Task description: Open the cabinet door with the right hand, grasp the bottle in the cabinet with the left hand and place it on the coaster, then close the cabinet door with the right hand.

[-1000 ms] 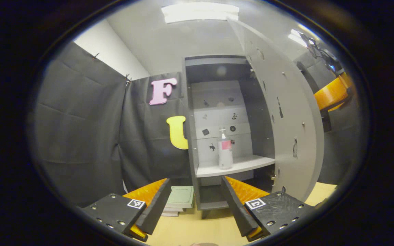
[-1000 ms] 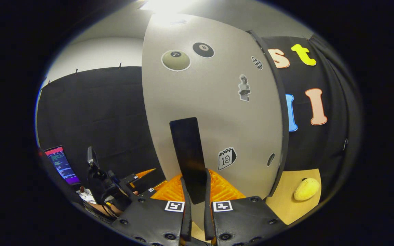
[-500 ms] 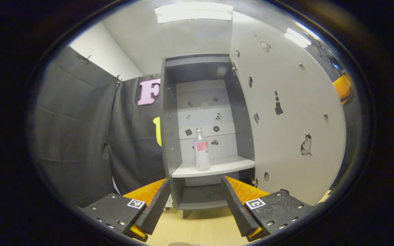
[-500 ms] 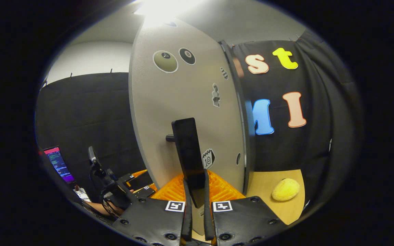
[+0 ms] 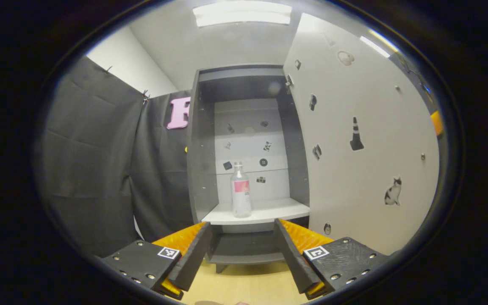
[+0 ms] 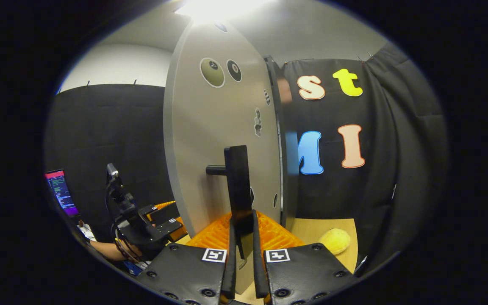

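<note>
Bottle (image 5: 241, 191) stands upright on the pale shelf (image 5: 265, 212) inside your open cabinet (image 5: 201, 148) in the left gripper view, well ahead of your left gripper (image 5: 241, 254) — its fingers are spread wide with nothing between them. The cabinet door (image 5: 362, 140) is swung out to the right. In the right gripper view, your right gripper (image 6: 244, 271) is clamped on the dark door handle (image 6: 237, 186) — both fingers press its lower end. A yellow object (image 6: 334, 240) lies on the tabletop (image 6: 311, 231) beside the door.
</note>
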